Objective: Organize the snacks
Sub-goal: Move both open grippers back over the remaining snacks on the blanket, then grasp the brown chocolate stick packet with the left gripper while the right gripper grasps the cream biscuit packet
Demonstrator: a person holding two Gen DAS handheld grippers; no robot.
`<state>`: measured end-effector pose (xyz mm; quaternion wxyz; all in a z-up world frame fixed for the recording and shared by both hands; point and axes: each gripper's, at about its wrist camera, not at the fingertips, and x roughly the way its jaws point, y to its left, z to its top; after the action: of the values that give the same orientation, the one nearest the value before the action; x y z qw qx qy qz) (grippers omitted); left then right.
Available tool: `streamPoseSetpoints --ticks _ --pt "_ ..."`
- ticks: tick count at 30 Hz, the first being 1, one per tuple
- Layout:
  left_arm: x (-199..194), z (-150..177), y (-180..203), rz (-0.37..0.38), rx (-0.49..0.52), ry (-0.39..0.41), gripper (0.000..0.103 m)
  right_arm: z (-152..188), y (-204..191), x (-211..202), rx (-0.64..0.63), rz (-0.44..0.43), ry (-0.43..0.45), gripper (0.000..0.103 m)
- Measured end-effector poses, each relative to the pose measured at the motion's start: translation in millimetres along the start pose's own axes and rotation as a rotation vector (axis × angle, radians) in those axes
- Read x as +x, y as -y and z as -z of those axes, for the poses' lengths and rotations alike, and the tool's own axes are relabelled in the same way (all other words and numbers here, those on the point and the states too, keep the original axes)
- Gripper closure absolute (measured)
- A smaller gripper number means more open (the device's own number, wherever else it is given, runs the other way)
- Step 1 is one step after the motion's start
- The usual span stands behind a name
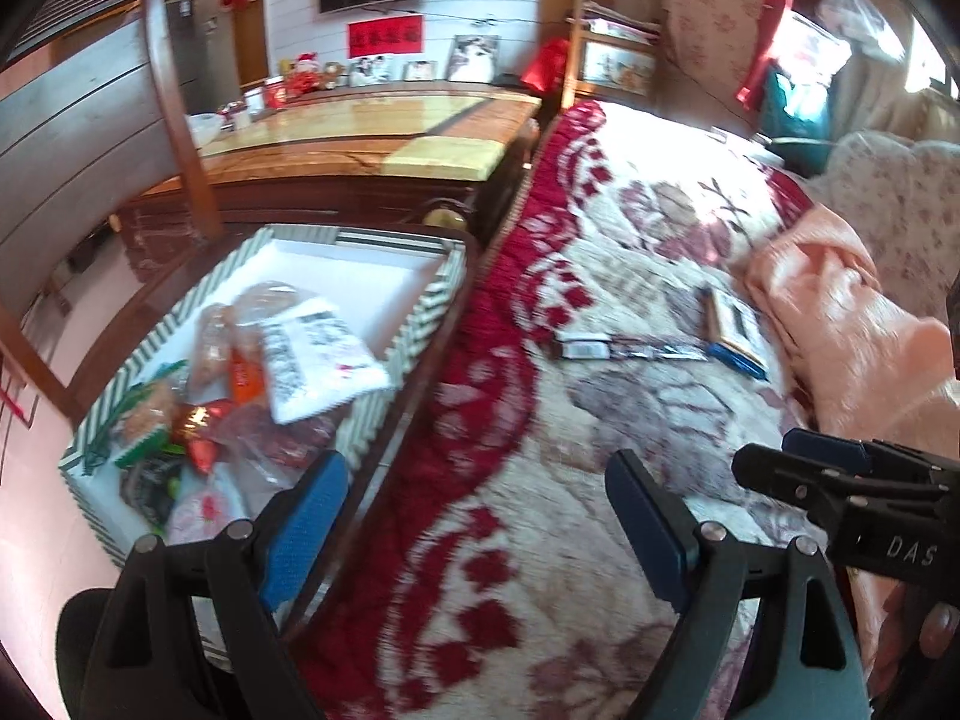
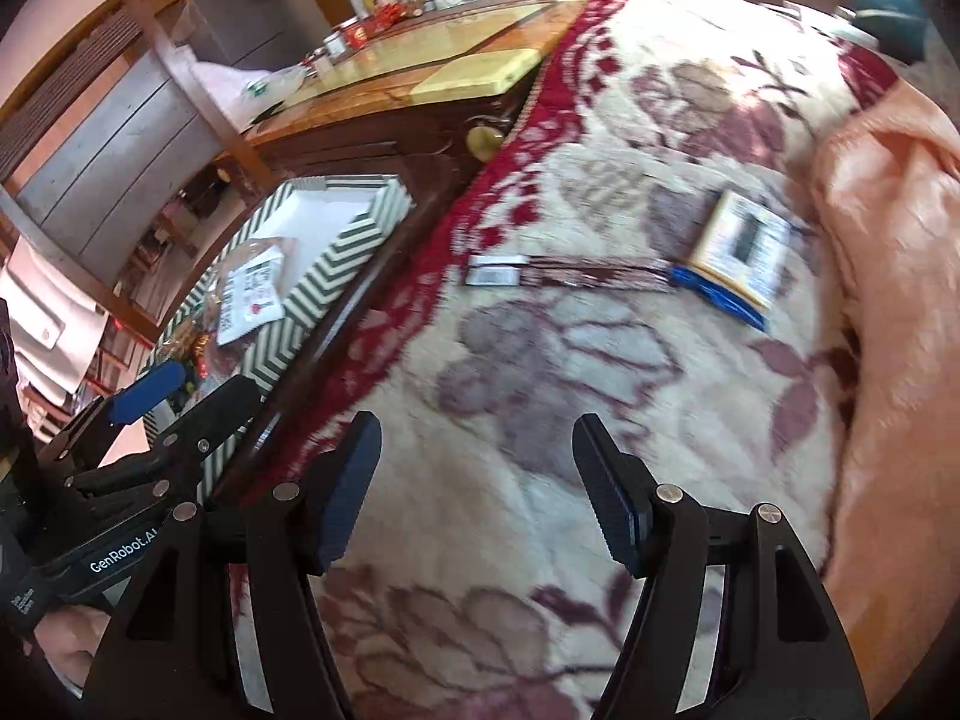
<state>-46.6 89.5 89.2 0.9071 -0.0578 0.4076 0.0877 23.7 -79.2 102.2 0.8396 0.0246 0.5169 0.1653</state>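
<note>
A green-and-white striped box stands on a wooden chair beside the bed and holds several snack packets, a white one on top. It also shows in the right wrist view. On the flowered blanket lie a long dark snack bar and a tan-and-blue packet. My left gripper is open and empty over the blanket's red edge, next to the box. My right gripper is open and empty above the blanket, short of the two packets.
A glossy wooden table with jars and photo frames stands behind the chair. A peach quilt is bunched on the right of the bed. The chair's back post rises left of the box.
</note>
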Motion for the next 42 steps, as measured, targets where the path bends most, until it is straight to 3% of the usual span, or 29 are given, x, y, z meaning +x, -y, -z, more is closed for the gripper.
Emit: streamPoseSetpoints --ticks 4,11,15,21,26,29,33,42 --pt "4 3 19 0.04 0.025 -0.02 0.014 11 26 -10 0.038 0.021 0.002 0.036" --pt "23 -7 46 0.209 0.085 -0.076 0.014 22 60 -19 0.088 0.044 0.003 0.036" --pt "44 -30 65 0.28 0.199 -0.086 0.013 24 73 -19 0.108 0.043 0.006 0.036" --pt "95 -60 94 0.346 0.418 -0.172 0.013 25 88 -18 0.138 0.041 0.002 0.036" --pt "139 -70 108 0.366 0.485 -0.273 0.013 26 96 -14 0.151 0.045 -0.01 0.036" --pt "155 -71 116 0.33 0.546 -0.299 0.013 26 99 -11 0.155 0.049 -0.019 0.036" --pt "167 -73 124 0.298 0.616 -0.308 0.013 25 106 -9 0.175 0.046 -0.02 0.036" --pt "173 -77 127 0.32 0.621 -0.312 0.014 26 108 -2 0.184 0.04 -0.037 0.036"
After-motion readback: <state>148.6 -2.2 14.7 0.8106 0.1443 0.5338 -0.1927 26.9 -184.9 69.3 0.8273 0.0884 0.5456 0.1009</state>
